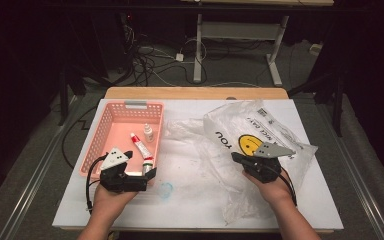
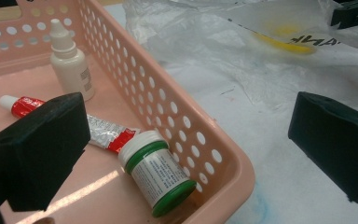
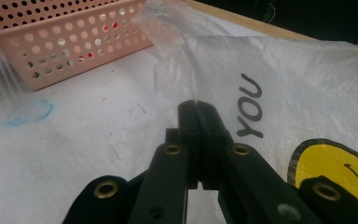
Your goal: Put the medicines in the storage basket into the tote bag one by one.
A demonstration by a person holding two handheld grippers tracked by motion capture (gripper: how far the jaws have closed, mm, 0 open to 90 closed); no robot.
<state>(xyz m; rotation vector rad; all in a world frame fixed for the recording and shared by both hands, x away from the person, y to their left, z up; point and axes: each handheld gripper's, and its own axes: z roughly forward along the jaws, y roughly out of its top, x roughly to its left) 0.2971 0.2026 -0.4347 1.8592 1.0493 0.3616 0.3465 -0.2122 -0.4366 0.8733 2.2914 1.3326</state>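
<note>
The thin plastic bag [image 3: 279,84], lying at three o'clock of the pink basket [image 1: 111,131], is being pinched by the closed right gripper [image 3: 196,108], while the left gripper [image 1: 147,176] is being held open over the basket's corner, so the film is risking being torn or slipped out if pulled hard.

White counter [image 1: 190,200] with a wooden strip along its far edge. On its left side sits a pink perforated basket [image 1: 111,116], resting flat. Just off the basket's near corner there's a blue ring mark [image 1: 166,190] on the surface. Across the middle and right sprawls a crumpled clear plastic bag [image 1: 280,131], yellow smiley face and black lettering showing, spreading toward the right edge.
</note>
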